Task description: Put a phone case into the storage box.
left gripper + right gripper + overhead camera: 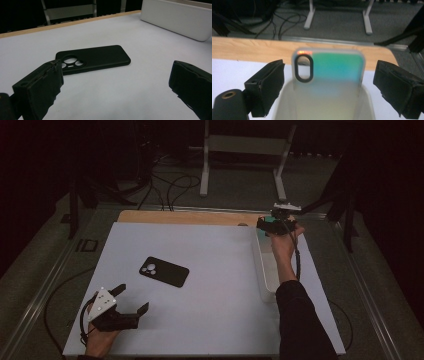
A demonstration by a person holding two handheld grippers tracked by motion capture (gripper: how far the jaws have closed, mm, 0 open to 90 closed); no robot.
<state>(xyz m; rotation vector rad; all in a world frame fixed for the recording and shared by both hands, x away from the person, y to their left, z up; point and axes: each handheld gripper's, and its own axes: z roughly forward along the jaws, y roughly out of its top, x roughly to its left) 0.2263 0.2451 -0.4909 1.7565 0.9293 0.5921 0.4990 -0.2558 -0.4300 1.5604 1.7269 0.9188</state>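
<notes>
Left gripper [134,299] idle, jaws wide with nothing between them, just short of the matte black phone case [164,271], which lies flat well left of the long white plastic bin [262,270]. Right gripper [266,222] over the bin's far end, jaws spread clear of the iridescent translucent phone case [329,75] standing upright in it. Looks like one case binned, black one left. Path to the bin unobstructed.

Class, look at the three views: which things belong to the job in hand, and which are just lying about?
In the job: iridescent phone case, standing in the white bin; black phone case; right gripper, left gripper, both open.

Lying about: floor cables, white metal stand.
</notes>
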